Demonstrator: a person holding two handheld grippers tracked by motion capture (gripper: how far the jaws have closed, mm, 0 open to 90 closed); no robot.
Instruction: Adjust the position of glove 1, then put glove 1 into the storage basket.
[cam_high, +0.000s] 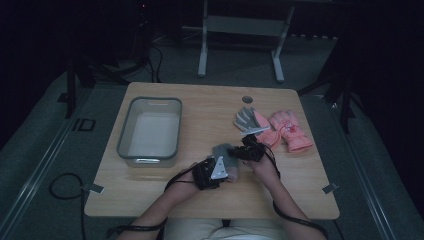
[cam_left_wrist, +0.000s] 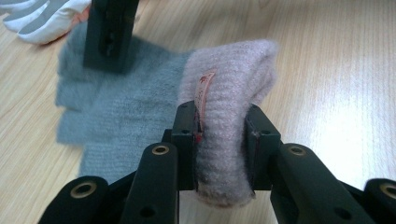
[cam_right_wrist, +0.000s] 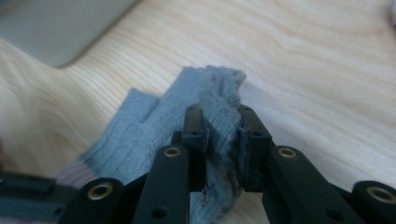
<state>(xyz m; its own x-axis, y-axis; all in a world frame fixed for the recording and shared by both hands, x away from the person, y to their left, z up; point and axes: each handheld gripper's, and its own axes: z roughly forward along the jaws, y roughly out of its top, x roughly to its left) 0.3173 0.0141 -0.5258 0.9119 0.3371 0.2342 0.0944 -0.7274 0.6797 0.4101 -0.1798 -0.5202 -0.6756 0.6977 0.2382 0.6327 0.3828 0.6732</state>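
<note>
A grey knit glove (cam_left_wrist: 126, 112) is held over the wooden table (cam_high: 200, 195). Its pink cuff is clamped by the left gripper (cam_left_wrist: 222, 135), its fingers by the right gripper (cam_right_wrist: 223, 140).

One camera overhead, one riding on each gripper.
The high view looks forward and down over the bench (cam_high: 150, 200); both gripper views sit close, sharing the knit glove (cam_left_wrist: 140, 116).
</note>
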